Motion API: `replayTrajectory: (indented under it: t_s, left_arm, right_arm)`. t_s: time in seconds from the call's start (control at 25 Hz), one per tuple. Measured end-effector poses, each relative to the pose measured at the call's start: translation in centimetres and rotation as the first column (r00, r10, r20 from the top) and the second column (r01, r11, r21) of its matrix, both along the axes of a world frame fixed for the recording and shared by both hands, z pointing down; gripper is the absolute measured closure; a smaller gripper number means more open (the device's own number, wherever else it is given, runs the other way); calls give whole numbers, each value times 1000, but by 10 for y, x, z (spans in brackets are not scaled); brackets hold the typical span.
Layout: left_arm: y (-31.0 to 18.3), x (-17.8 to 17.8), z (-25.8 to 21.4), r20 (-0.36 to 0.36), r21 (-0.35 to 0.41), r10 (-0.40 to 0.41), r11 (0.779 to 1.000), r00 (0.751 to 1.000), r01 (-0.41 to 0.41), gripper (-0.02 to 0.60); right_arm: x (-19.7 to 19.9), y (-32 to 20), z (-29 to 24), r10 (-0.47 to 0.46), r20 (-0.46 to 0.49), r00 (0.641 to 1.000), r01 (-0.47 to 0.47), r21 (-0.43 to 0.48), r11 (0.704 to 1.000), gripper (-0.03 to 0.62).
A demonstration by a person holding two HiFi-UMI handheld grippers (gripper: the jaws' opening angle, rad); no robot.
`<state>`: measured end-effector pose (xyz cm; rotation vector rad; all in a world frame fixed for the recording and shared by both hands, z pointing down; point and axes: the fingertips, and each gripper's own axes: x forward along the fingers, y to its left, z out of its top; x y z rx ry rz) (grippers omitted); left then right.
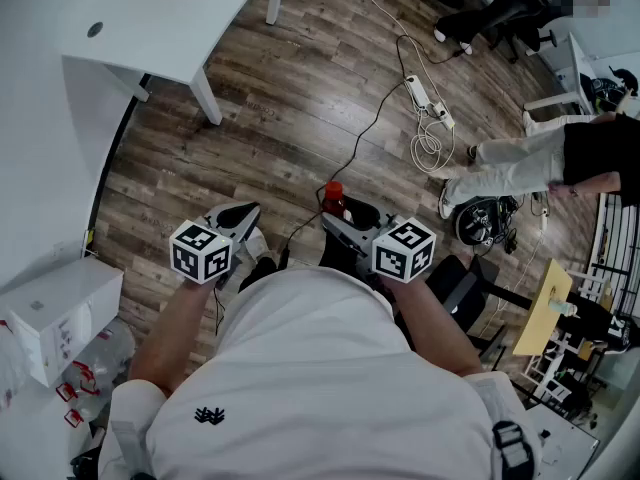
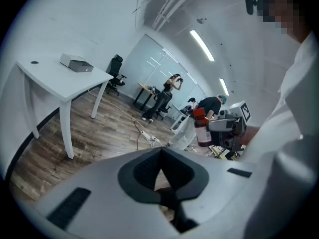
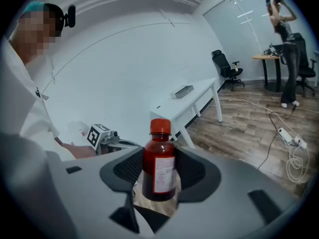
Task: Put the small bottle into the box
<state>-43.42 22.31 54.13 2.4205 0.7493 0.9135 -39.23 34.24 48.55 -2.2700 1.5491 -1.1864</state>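
My right gripper (image 1: 340, 218) is shut on a small bottle (image 1: 333, 198) of dark red liquid with a red cap. In the right gripper view the bottle (image 3: 159, 163) stands upright between the dark pads (image 3: 127, 171). It also shows from the left gripper view, where the bottle (image 2: 202, 128) sits in the right gripper (image 2: 227, 126). The left gripper (image 1: 240, 216) is held beside it at waist height, its jaws (image 2: 160, 156) closed together with nothing in them. A white box (image 1: 60, 308) lies on a white surface at the lower left, apart from both grippers.
A white desk (image 1: 170, 28) stands at the far left with a small grey box (image 2: 76, 62) on it. A power strip and cables (image 1: 425, 98) lie on the wood floor. People (image 1: 540, 158) and office chairs (image 1: 500, 13) are at the right. Plastic bottles (image 1: 90, 363) lie beside the white box.
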Motion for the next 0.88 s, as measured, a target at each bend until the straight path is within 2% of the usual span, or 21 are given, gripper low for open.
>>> replayTrajectory:
  t_s: [0.2,0.32,0.48,0.64,0.88]
  left_arm:
    - [22,40,-5,-18,36,8,999,1000,-7,577]
    - [33,72,-13,-34,63,-29,998,999,31,577]
    - [50,127,-17,-24,89,-115,989,993,116,577]
    - [74,203,-33,-23,114,-171,978,985,173,577]
    - [94,274,-41,-71,181,-224,955,972,234,577]
  right_arm:
    - [31,22,11,-12,11,1000,11,13,1000,388]
    - [63,29,20,-50,23,998,49,41,998,388]
    - [125,32,21,-163,24,986,160,83,984,388]
    - [200,41,14,-277,1,961,276,86,957,388]
    - [273,47,27,-363,-18,931,364,67,929,388]
